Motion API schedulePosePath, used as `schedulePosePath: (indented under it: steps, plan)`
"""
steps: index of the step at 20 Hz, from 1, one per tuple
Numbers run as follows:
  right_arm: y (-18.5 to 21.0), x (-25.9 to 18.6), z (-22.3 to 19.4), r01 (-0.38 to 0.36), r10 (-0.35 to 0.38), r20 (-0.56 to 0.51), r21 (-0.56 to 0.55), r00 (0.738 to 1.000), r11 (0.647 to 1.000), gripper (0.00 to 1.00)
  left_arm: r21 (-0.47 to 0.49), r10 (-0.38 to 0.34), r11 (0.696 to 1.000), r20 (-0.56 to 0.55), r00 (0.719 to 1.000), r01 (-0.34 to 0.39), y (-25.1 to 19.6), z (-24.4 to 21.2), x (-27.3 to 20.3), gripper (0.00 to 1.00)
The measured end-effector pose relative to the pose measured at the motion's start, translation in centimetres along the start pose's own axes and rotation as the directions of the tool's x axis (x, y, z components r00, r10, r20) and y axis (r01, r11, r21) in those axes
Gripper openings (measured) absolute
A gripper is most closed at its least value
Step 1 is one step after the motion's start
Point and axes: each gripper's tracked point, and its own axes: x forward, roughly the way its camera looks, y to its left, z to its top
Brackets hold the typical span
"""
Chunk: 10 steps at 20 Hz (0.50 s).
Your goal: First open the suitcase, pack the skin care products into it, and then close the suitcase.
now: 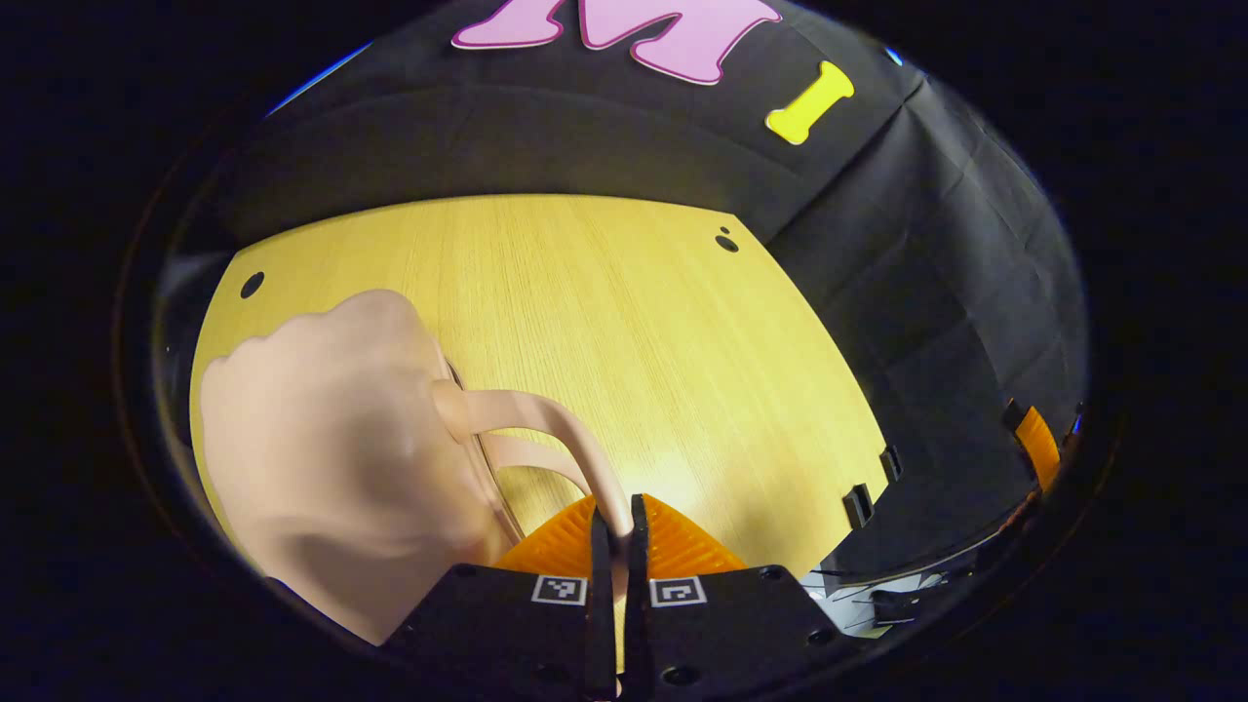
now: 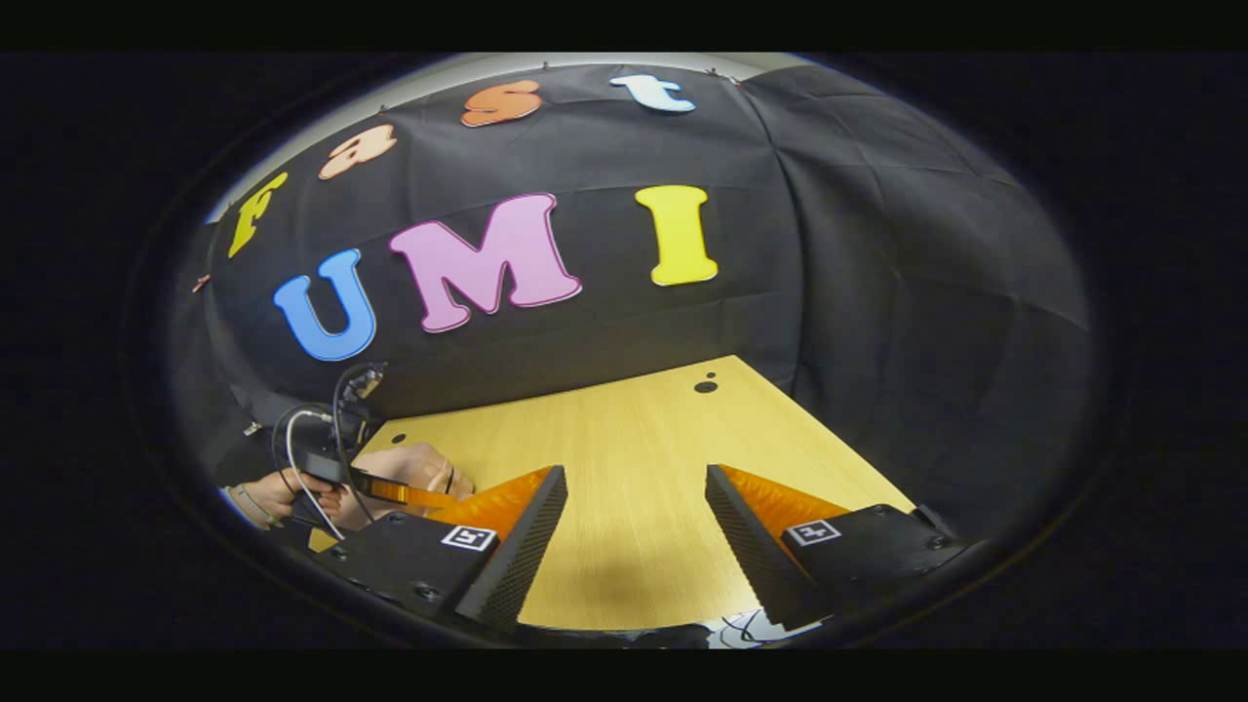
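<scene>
two grippers over the wooden table [image 1: 634,322] | pink suitcase [image 1: 322,458] lies at the left gripper view's left, closed | left gripper [image 1: 618,526] pinches its handle [image 1: 556,419], likely to steady it | right gripper [image 2: 634,526] hangs spread, holding nothing

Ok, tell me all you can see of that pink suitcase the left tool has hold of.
The pink suitcase is a pale, smooth, rounded shell, plastic by its look, lying on the wooden table at the left of the left gripper view. A seam with a dark zip line runs along its edge. Its curved handle arches out to the left tool, whose fingers are shut on it. Open or closed, I cannot tell. In the right gripper view it shows far left.
</scene>
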Motion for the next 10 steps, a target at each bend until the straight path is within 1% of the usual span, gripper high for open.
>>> schedulePosePath:
  steps: [2, 4, 6, 7, 8, 10]
  plan:
    - [-0.8, -0.5, -0.1, 0.018, -0.018, -0.002, -0.001, 1.0, 1.0, 0.92, 0.03, 0.02, 0.999, -0.011, 1.0, -0.019, -0.4, -0.5, 0.5, 0.11]
    - [-0.7, -0.3, -0.1, 0.024, -0.024, -0.006, -0.009, 1.0, 1.0, 0.92, 0.035, 0.031, 0.999, -0.012, 0.999, -0.031, -0.5, -0.3, 0.6, 0.13]
    - [-0.6, -0.6, -0.1, 0.021, -0.021, -0.01, -0.009, 1.0, 1.0, 0.92, 0.02, 0.024, 0.999, -0.005, 1.0, -0.024, -0.8, -0.3, 0.4, 0.17]
    - [-0.3, -0.6, -0.2, 0.012, -0.012, -0.012, -0.01, 1.0, 1.0, 0.92, 0.011, 0.019, 1.0, 0.002, 1.0, -0.019, -1.0, -0.2, 0.0, 0.22]
    - [-0.2, -0.7, -0.4, 0.0, -0.001, -0.017, -0.016, 1.0, 1.0, 0.92, -0.002, 0.003, 1.0, 0.012, 1.0, -0.003, -1.2, -0.2, -0.2, 0.23]
    - [1.0, -0.3, -0.7, -0.024, 0.023, -0.03, -0.044, 0.999, 0.999, 0.91, -0.012, -0.022, 1.0, 0.069, 0.997, 0.023, -1.7, 0.7, -1.7, 0.29]
